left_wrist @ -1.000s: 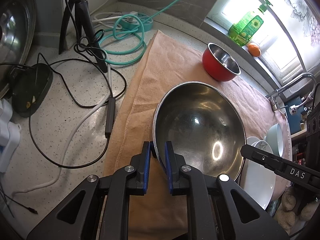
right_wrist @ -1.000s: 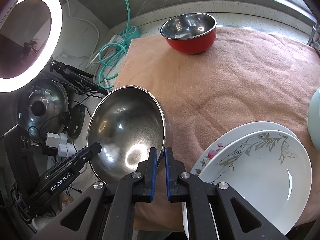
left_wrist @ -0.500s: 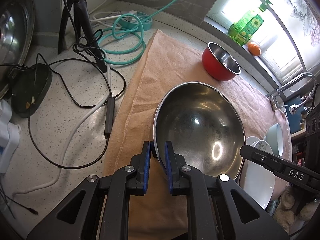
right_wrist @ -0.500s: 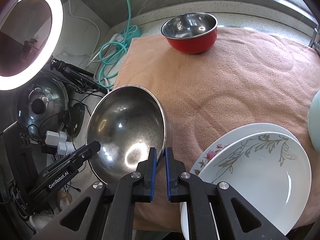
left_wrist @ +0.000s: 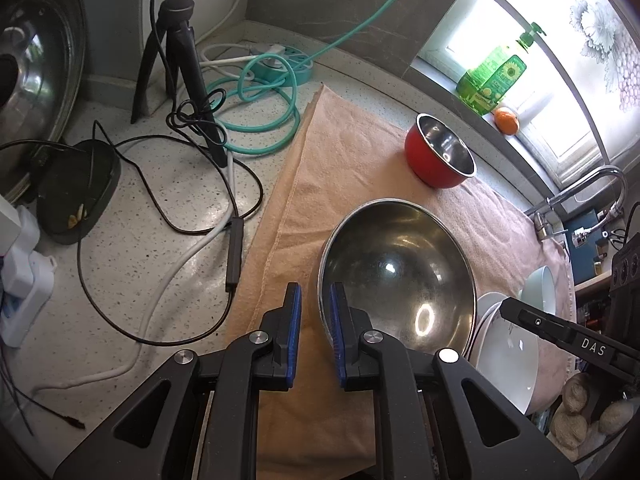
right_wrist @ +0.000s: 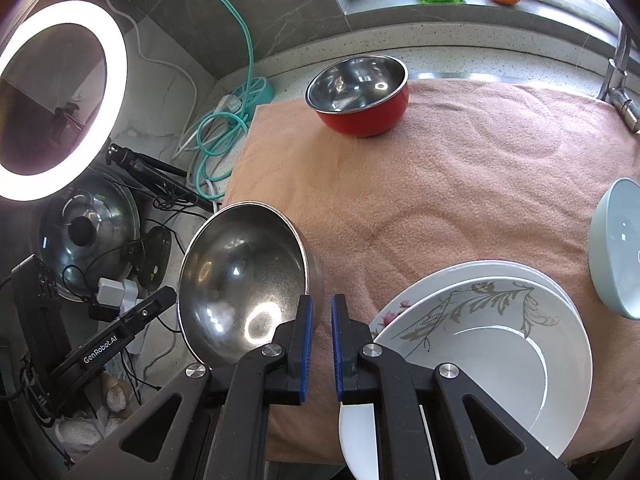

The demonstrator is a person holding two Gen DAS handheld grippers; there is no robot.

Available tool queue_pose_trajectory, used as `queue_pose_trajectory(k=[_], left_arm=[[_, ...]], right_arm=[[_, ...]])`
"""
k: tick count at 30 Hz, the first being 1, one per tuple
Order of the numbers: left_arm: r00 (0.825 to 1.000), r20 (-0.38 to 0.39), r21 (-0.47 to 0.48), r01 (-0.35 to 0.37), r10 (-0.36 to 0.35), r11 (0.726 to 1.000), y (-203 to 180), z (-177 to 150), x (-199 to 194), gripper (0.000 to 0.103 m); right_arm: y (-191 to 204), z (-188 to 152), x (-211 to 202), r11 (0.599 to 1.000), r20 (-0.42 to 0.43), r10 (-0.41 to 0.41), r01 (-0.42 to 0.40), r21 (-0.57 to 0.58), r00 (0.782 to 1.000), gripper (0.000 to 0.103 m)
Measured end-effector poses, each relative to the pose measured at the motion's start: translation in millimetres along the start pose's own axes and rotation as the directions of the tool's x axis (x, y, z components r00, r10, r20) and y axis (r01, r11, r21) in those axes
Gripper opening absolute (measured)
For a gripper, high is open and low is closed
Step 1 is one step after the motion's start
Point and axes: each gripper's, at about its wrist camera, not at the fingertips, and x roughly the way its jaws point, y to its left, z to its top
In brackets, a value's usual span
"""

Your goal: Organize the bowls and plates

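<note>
- Left gripper (left_wrist: 314, 322), black with blue pads: jaws clamped on the near rim of the large round stainless-steel bowl (left_wrist: 396, 276); the rim runs between the two pads.
- Right gripper (right_wrist: 320, 326), same build: jaws drawn together on the opposite rim of that steel bowl (right_wrist: 240, 280), one pad inside the wall, the other outside it.
- The steel bowl hangs tilted between the two grippers, over the near left part of the peach terry towel (right_wrist: 440, 184). Whether its underside touches the cloth is hard to tell.
- Stack of two white plates (right_wrist: 480, 340), the upper with a grey leaf pattern, the lower with a pink flower at its rim: on the towel just right of the right gripper.
- Pale blue ceramic bowl (right_wrist: 616, 248): farther right, at the towel's edge, partly cut off by the frame.
- Small red bowl with steel lining (right_wrist: 358, 96): upright at the towel's far edge, well ahead of both grippers.
- Green soap bottle (left_wrist: 494, 76) and orange fruit (left_wrist: 507, 120): on the window sill beyond the red bowl.
- Teal coiled hose (left_wrist: 256, 120) and black tripod (left_wrist: 176, 52): on the speckled counter (left_wrist: 168, 184), ahead and left of the left gripper.
- Lit ring light (right_wrist: 60, 100): far left of the right gripper.
</note>
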Motion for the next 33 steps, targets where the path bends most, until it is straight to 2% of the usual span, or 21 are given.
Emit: queue_pose_trajectory(k=[12,19,26,29,33], left_arm=[[0.997,0.041,0.022,0.066,-0.066,0.998,-12.5,4.5,-20.4,0.013],[0.993,0.077,0.036,0.090,-0.093,0.995,-23.7,7.9,-40.1,0.013],[0.991,0.095,0.026,0.095,-0.097,0.995,-42.3,14.0,-52.1,0.013],[0.989,0.126,0.025,0.071,-0.074,0.997,-56.9,19.0,-59.4,0.013],[0.985,0.160,-0.010,0.065,-0.063,0.998,-75.1,29.3,-65.4,0.013]], right_arm=[[-12.2,-5.5,-55.2,0.999,0.092,-0.038,0.040,-0.017,0.995,0.009],[-8.5,2.7,-96.3,0.999,0.140,-0.009,0.015,-0.045,0.990,0.009],[-3.6,27.5,-129.1,0.993,0.148,0.044,-0.027,-0.114,0.988,0.013],[-4.8,46.9,-141.3,0.987,0.142,0.081,-0.059,-0.150,0.987,0.013],[-4.9,76.8,-151.6,0.971,0.138,0.097,-0.063,-0.231,0.986,0.013]])
